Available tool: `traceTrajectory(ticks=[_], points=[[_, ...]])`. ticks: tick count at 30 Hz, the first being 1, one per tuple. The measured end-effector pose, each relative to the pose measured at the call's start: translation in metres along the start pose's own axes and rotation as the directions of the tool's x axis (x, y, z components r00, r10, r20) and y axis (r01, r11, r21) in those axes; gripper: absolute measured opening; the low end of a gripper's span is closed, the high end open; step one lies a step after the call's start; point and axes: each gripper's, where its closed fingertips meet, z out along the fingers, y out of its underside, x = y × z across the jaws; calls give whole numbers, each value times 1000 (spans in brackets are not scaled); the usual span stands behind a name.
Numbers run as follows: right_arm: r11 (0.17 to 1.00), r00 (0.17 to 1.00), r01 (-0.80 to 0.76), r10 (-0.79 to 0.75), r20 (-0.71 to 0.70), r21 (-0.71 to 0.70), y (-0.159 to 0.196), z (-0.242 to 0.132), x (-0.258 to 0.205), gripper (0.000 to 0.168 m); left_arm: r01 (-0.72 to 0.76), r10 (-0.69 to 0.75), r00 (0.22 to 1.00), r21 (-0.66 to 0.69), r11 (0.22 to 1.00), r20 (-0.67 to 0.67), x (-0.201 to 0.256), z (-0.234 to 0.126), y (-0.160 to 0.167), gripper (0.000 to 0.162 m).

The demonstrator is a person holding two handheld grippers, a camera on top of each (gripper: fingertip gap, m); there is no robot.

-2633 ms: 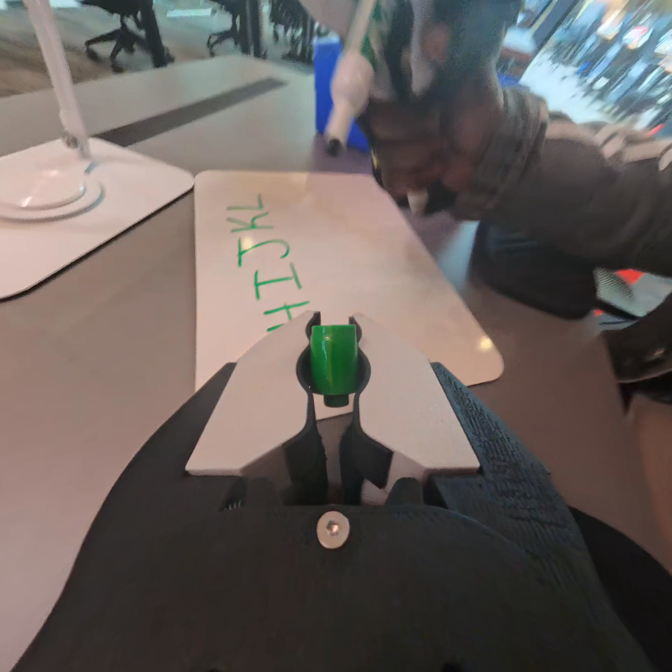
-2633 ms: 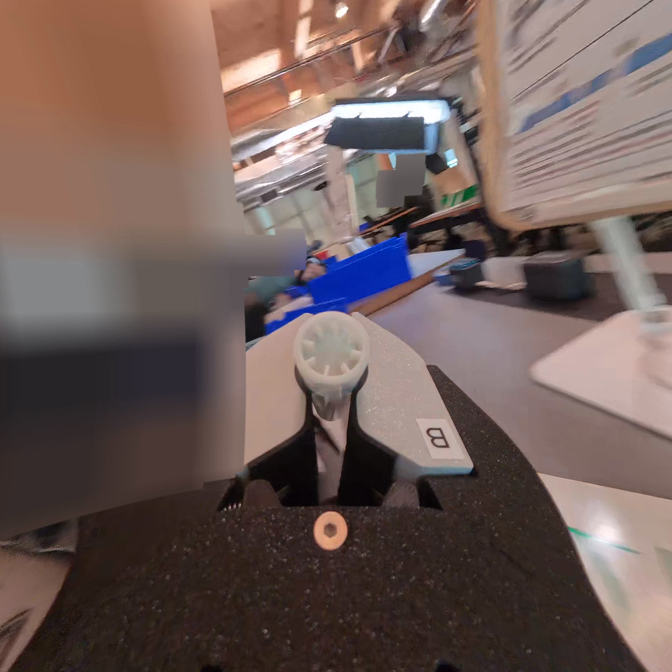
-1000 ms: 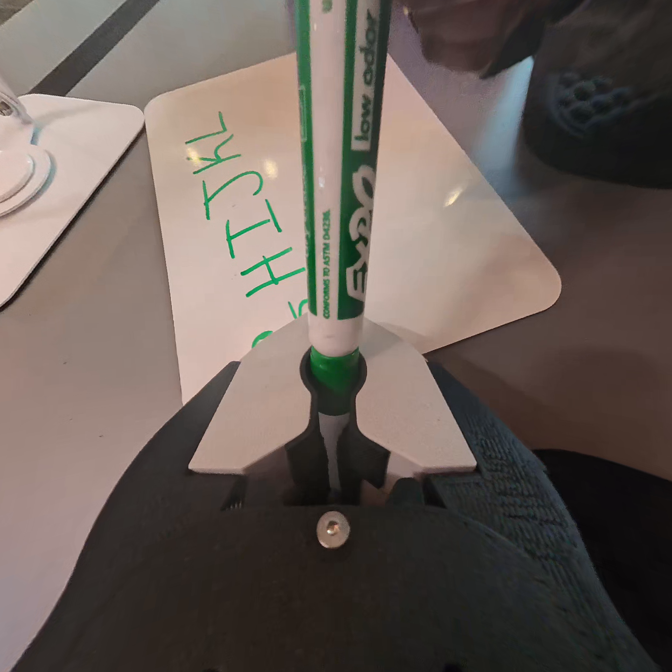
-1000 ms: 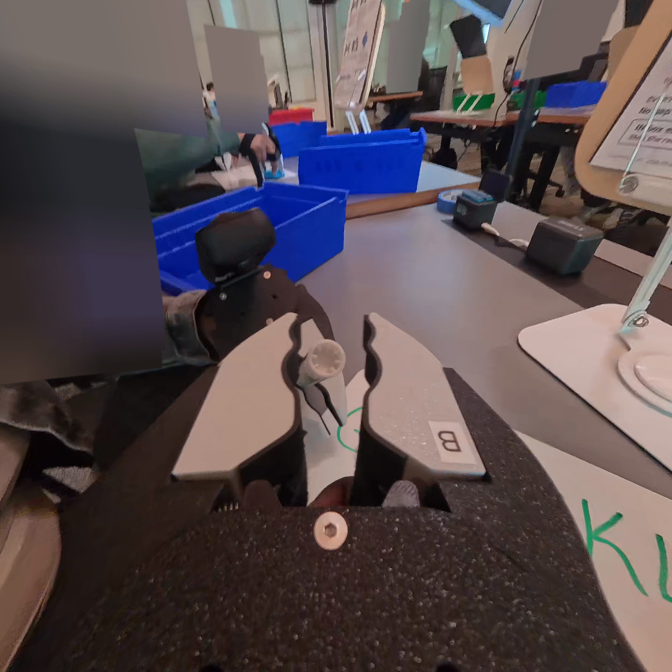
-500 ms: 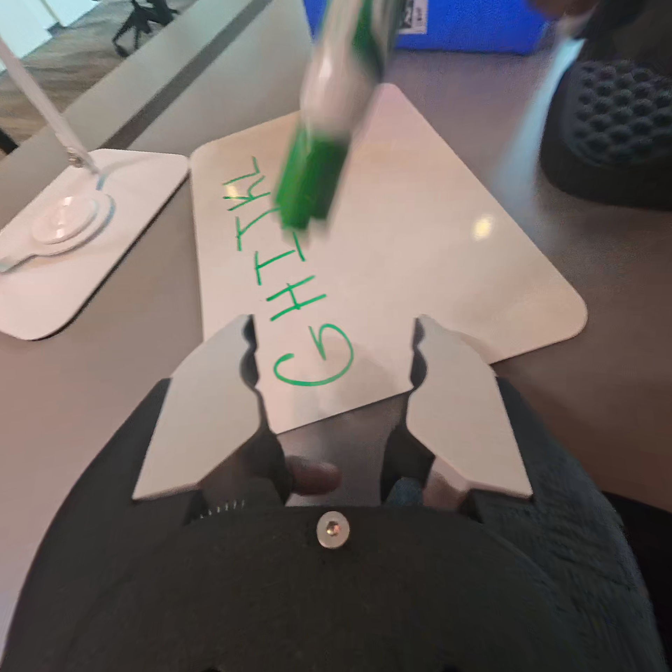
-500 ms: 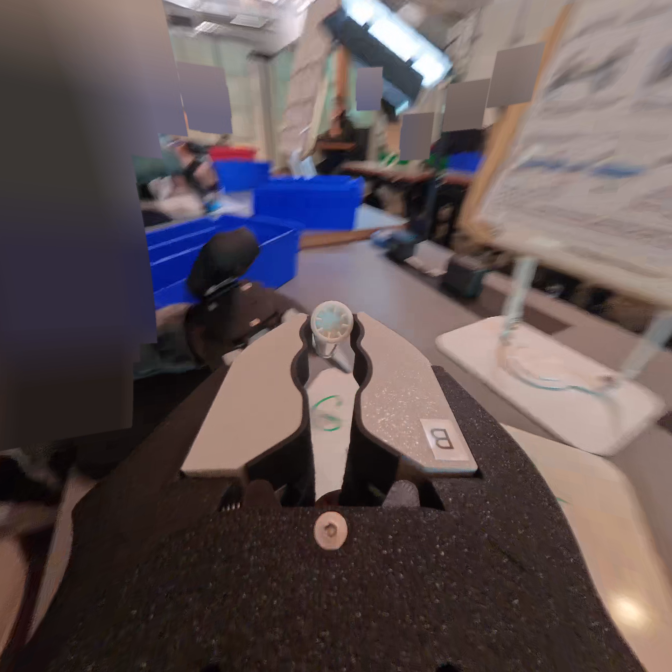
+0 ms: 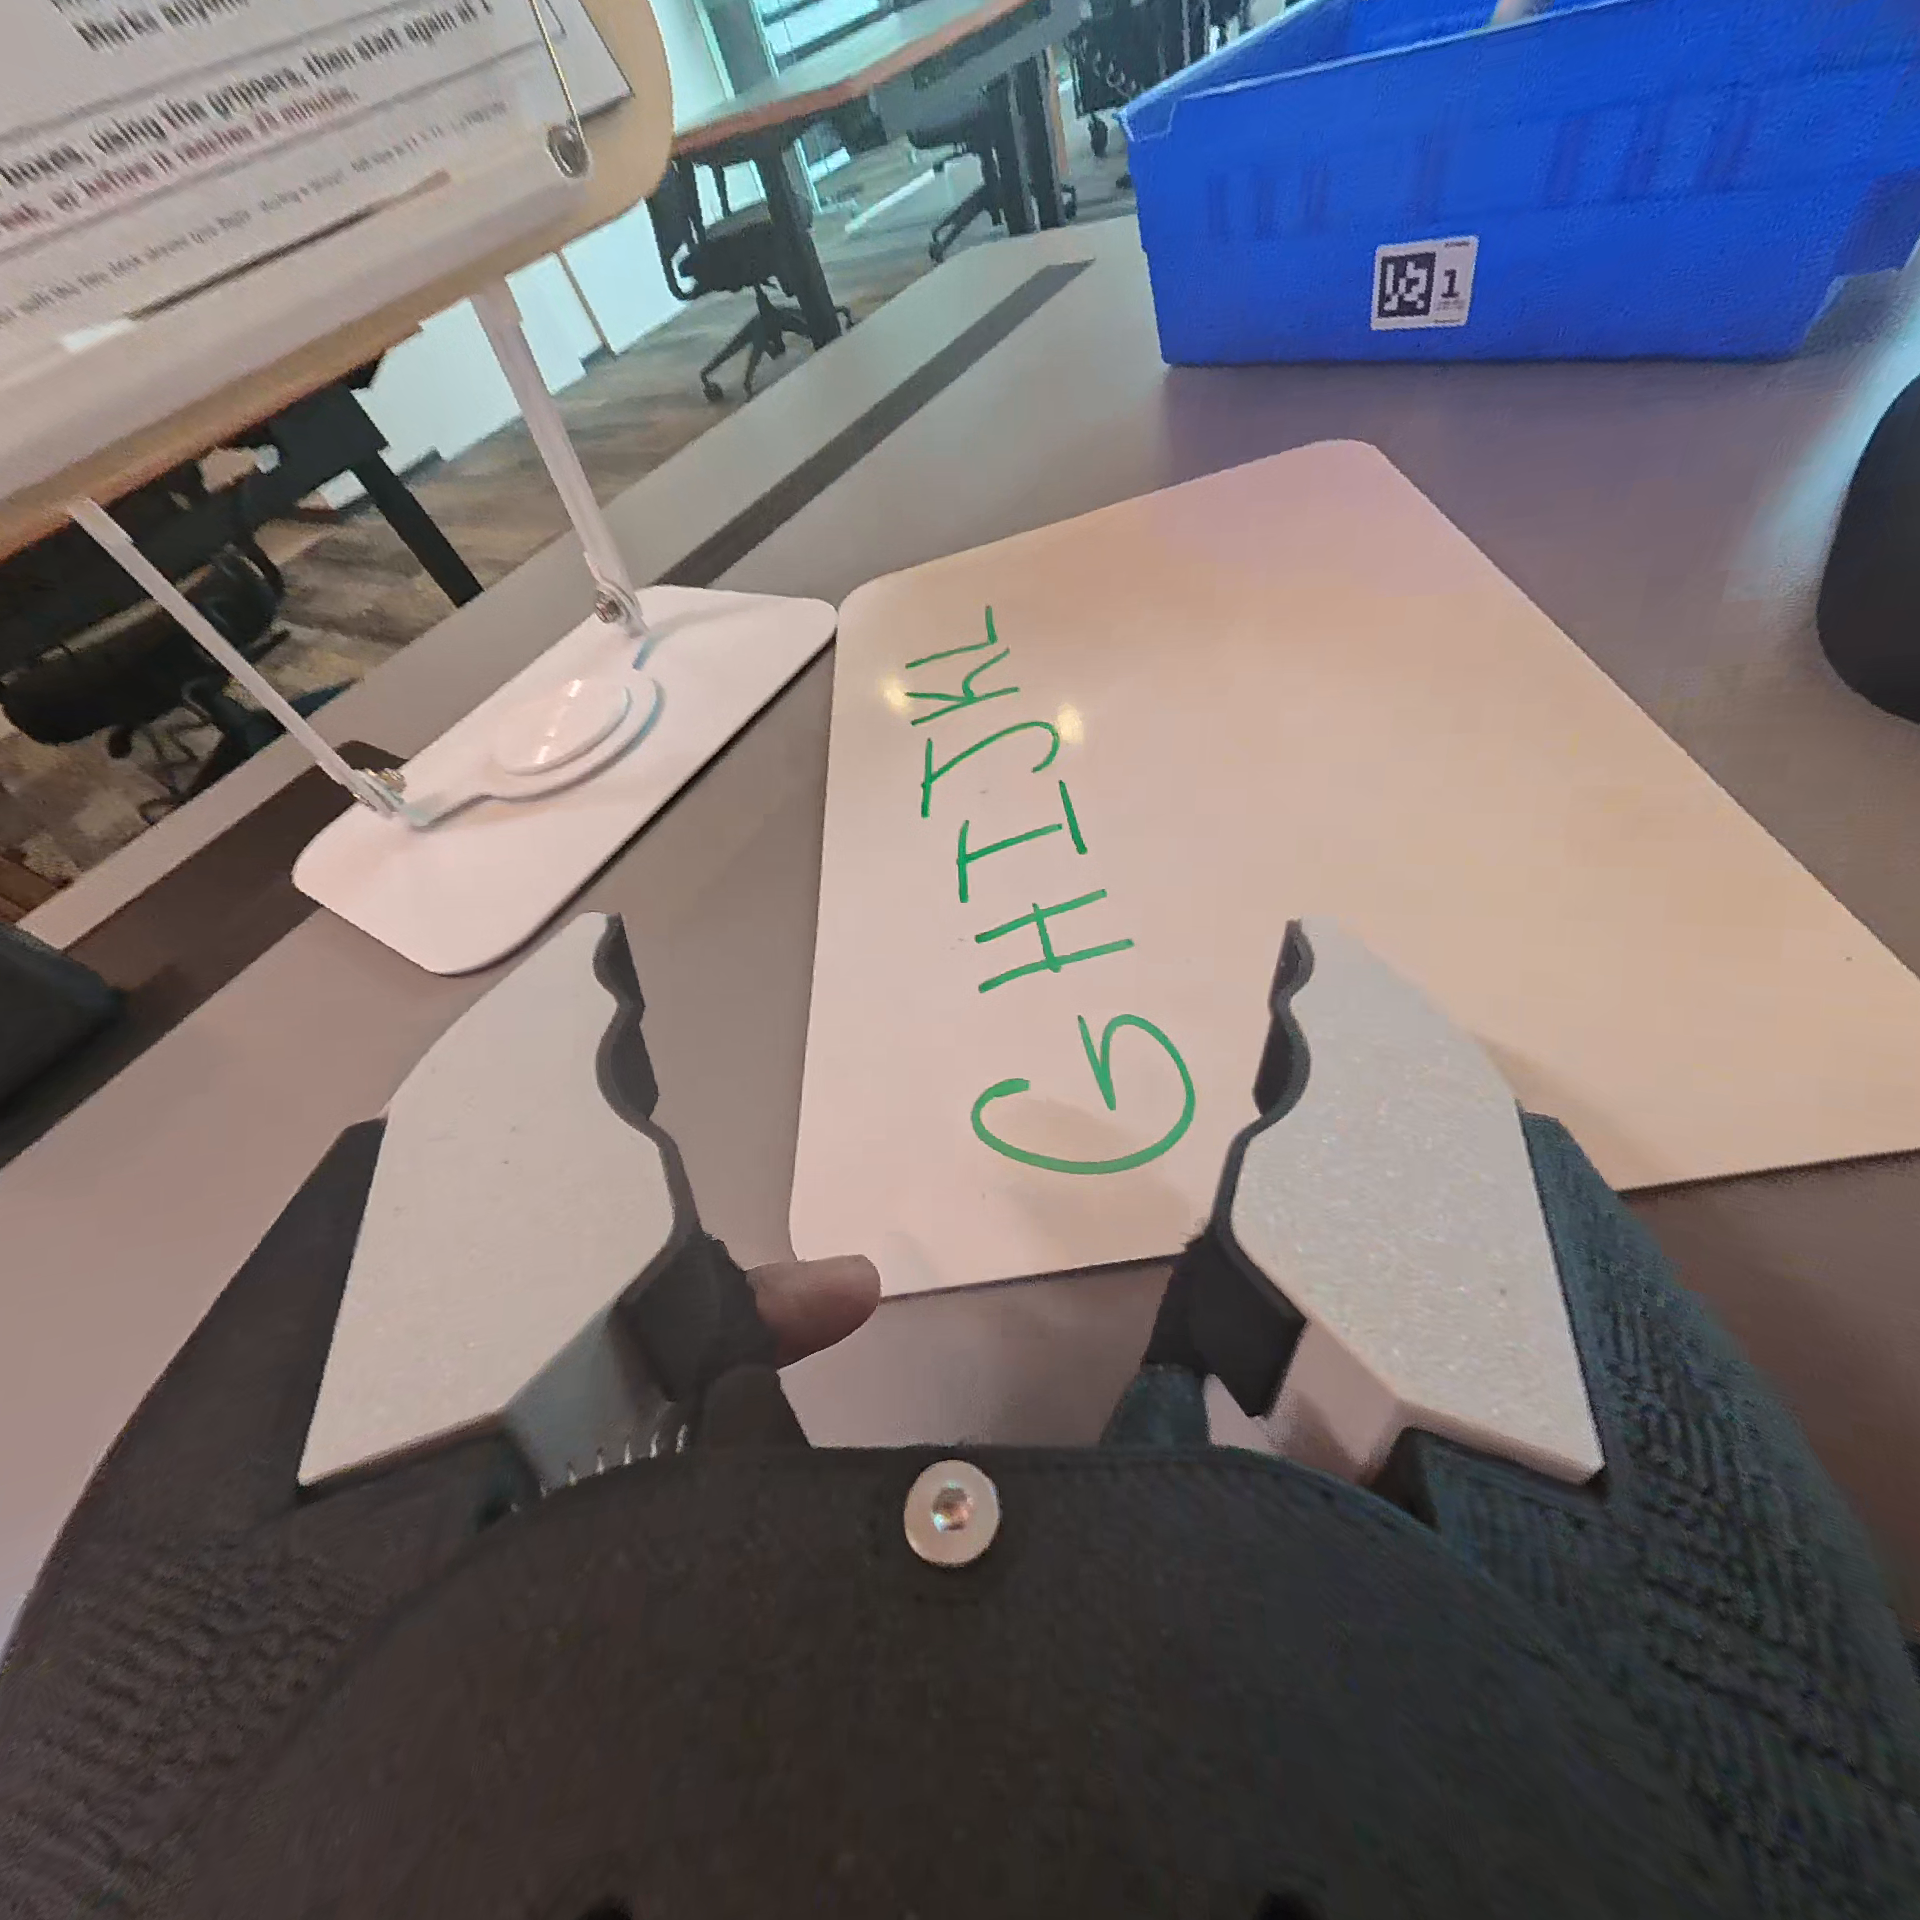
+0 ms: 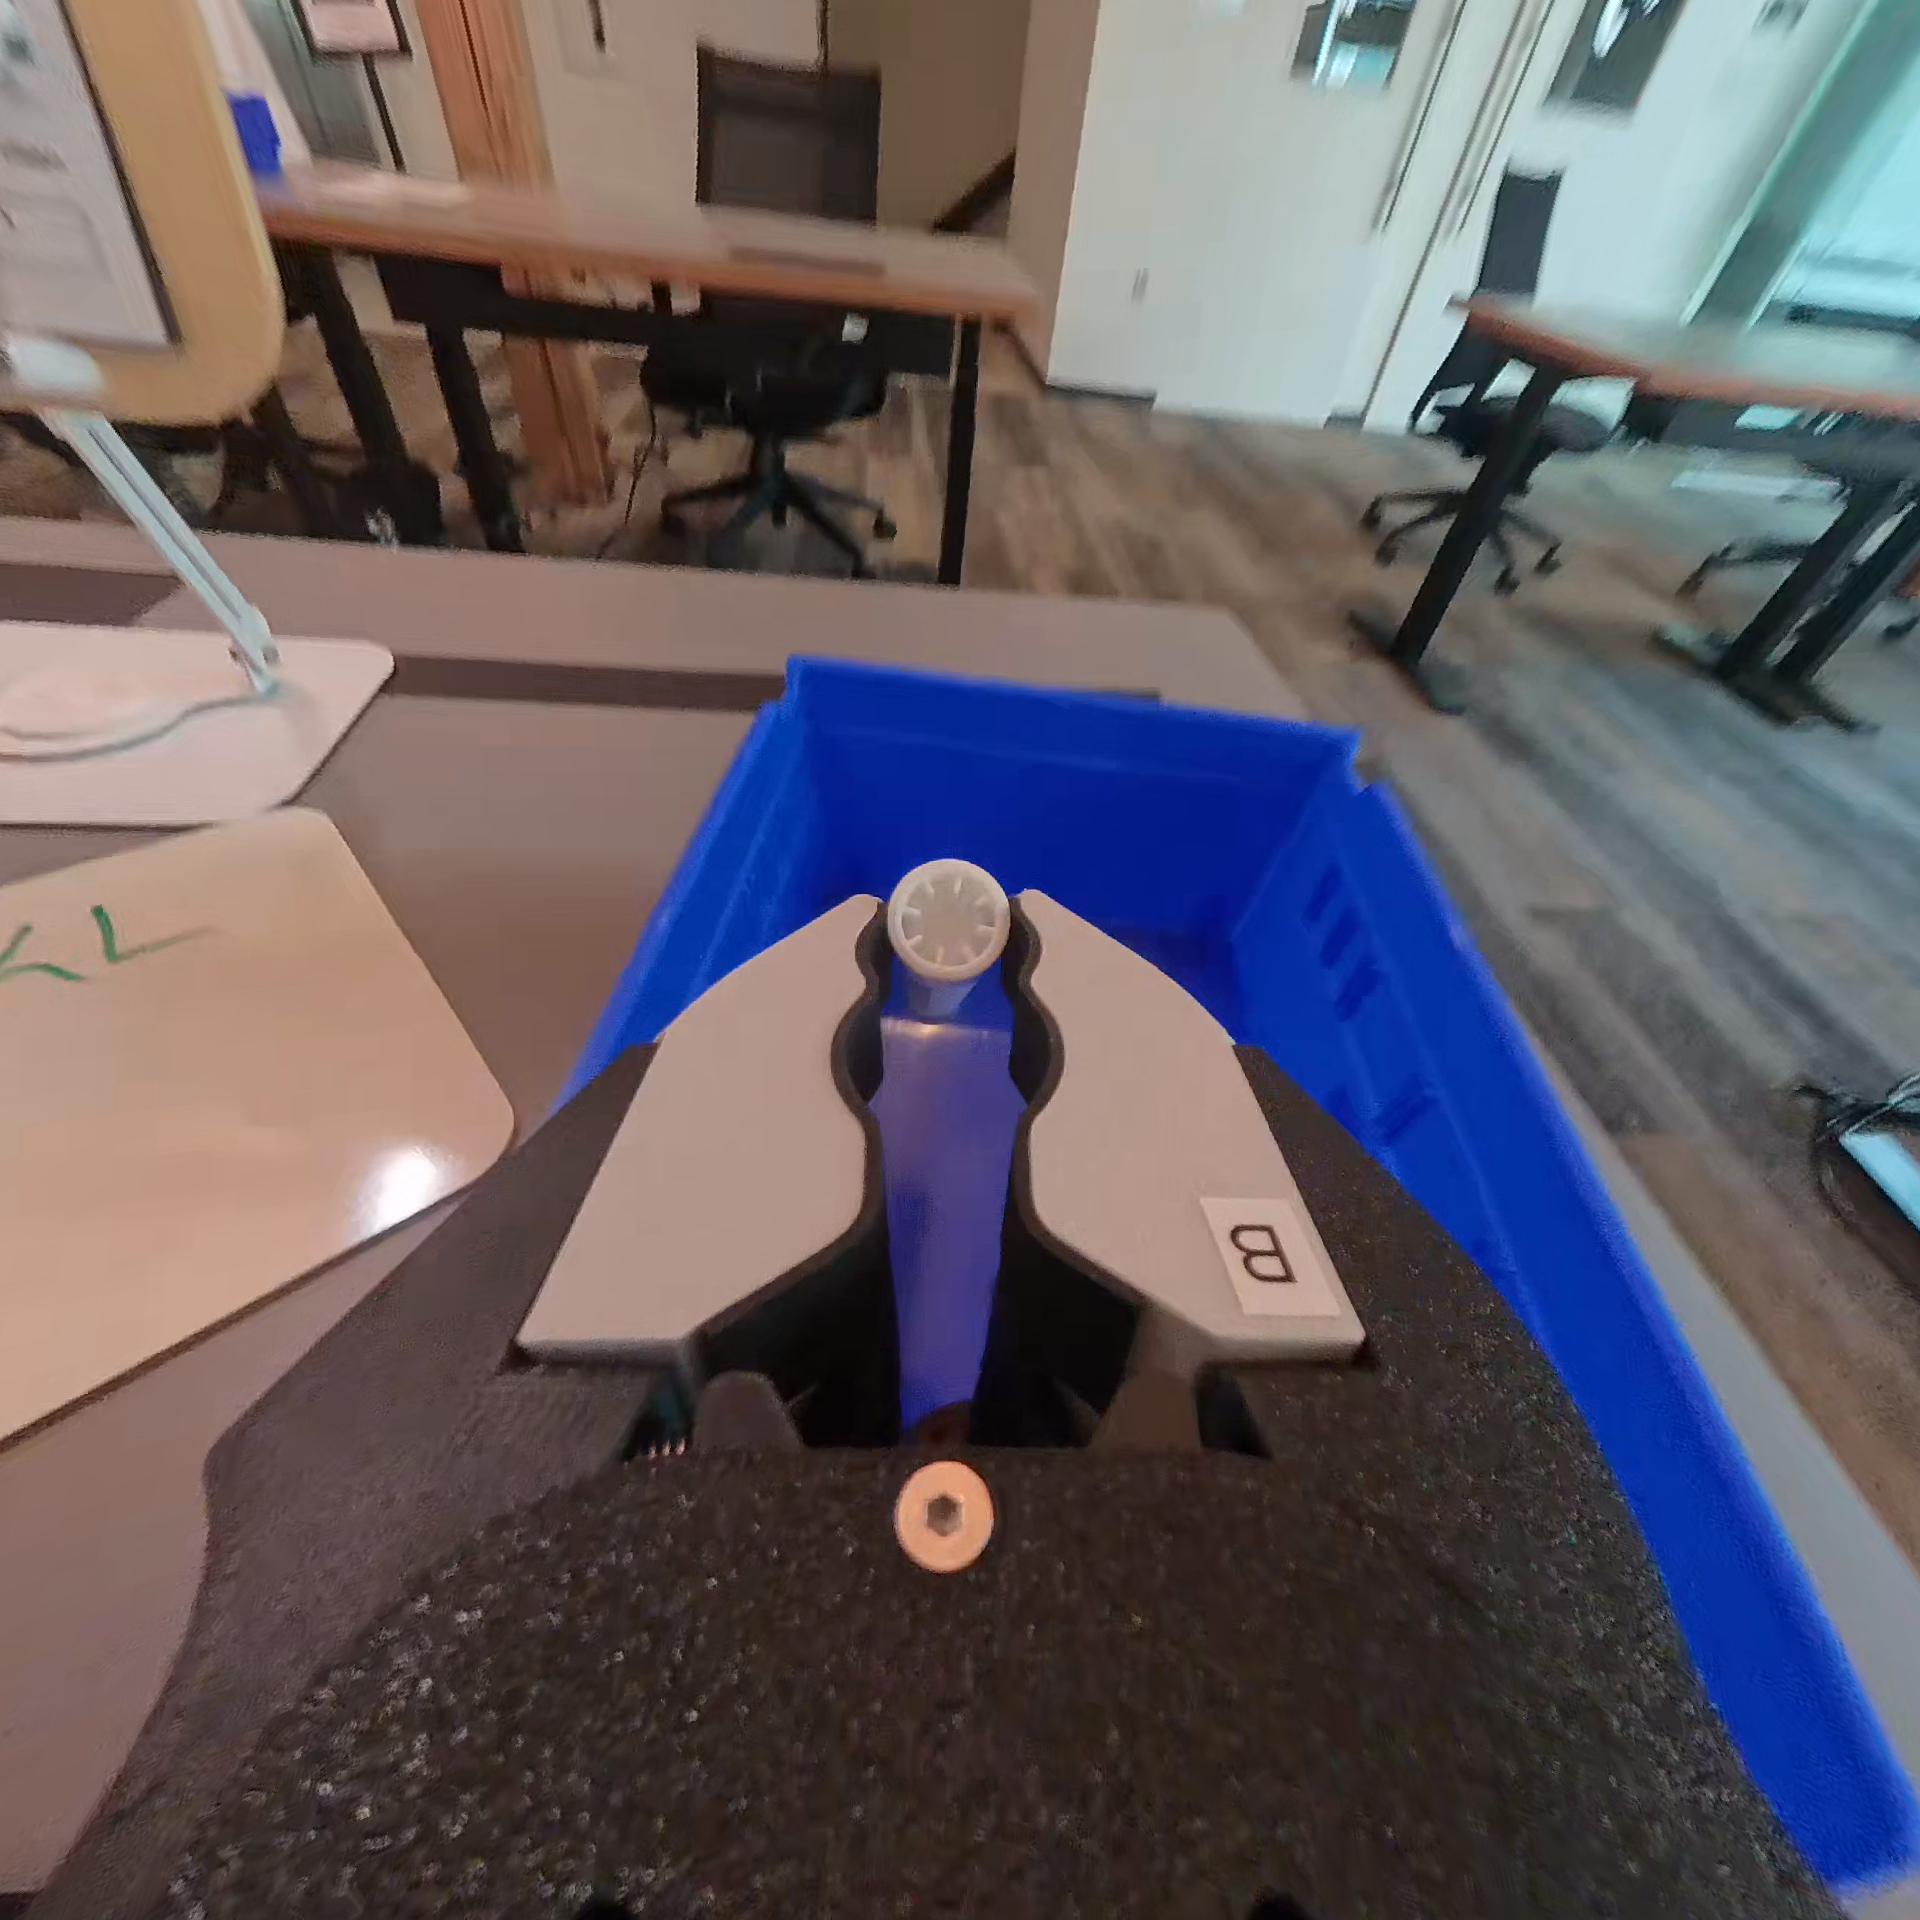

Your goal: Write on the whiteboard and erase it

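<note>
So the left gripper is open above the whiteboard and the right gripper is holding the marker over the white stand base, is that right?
Not quite. The right wrist view shows the right gripper shut on the marker over the blue bin, not the stand base. The left gripper is indeed open above the whiteboard.

Wood-look floor (image 8: 1195,520), desks (image 8: 644,249), black office chairs (image 8: 769,416), pale walls (image 8: 1226,156)

hand-held gripper (image 8: 948,935) clamping marker (image 8: 948,920), above blue bin (image 8: 1049,790)

Both wrist views (close, downward) share whiteboard (image 7: 1299,727).
</note>
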Motion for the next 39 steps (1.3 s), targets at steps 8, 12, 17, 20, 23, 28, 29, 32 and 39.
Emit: traceTrajectory(ticks=[8,12,17,20,23,28,29,32,39], points=[[941,994,-40,70,79,-337,69,18,-11,21,-9,9,1000,35,999,14,-3,-2,-3,105],[832,990,19,61,125,-554,110,2,-24,21,-7,7,1000,11,1000,-8,1,-1,1,101],[835,986,6,88,144,-551,107,0,-28,25,-30,29,999,-1,1000,-14,5,0,0,97],[921,983,-80,136,121,-382,72,-7,-21,35,-23,23,1000,30,999,-5,4,-5,-8,96],[975,983,-129,149,103,-179,34,-26,-14,41,-20,18,1000,53,998,23,1,-14,-18,95],[928,987,-158,139,81,337,-41,-87,-9,47,9,-22,997,155,988,79,14,-62,-62,86],[886,987,-158,133,87,436,-54,-103,-11,47,30,-45,995,158,987,92,16,-76,-69,83],[760,991,-131,93,93,637,-76,-141,-21,37,62,-84,988,164,984,133,17,-133,-90,78],[736,965,-206,44,259,644,-76,-140,-68,37,428,-188,753,-252,868,631,-75,-287,10,72]])
